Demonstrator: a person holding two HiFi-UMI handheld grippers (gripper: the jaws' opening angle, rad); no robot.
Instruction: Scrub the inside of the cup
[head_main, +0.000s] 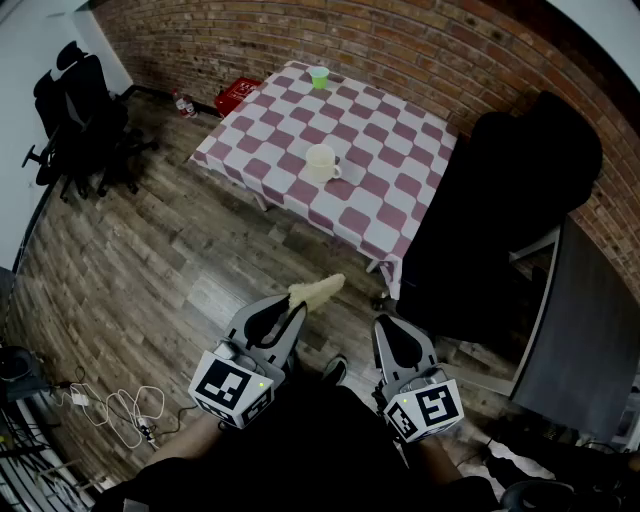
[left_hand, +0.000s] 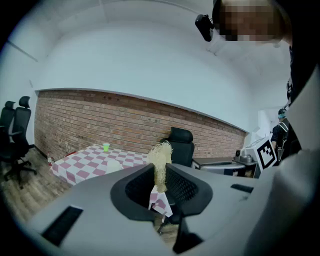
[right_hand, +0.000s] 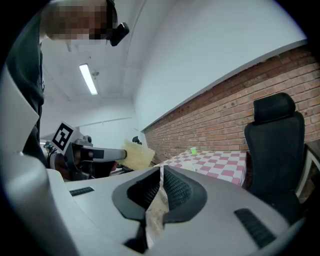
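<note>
A cream cup (head_main: 320, 162) with a handle stands near the middle of the checkered table (head_main: 385, 190), far ahead of both grippers. My left gripper (head_main: 297, 306) is shut on a pale yellow loofah scrubber (head_main: 318, 291), which sticks out past its jaws. In the left gripper view the scrubber (left_hand: 160, 160) stands upright between the closed jaws, with the cup (left_hand: 114, 165) small beyond it. My right gripper (head_main: 386, 323) is shut with nothing in it; its jaws (right_hand: 161, 172) meet at the tips. Both grippers hang over the wooden floor, short of the table.
A small green cup (head_main: 319, 77) stands at the table's far end. A black office chair (head_main: 510, 200) sits right of the table, a dark desk (head_main: 585, 330) further right. A red crate (head_main: 238, 95), more black chairs (head_main: 75, 115) and floor cables (head_main: 110, 410) lie to the left.
</note>
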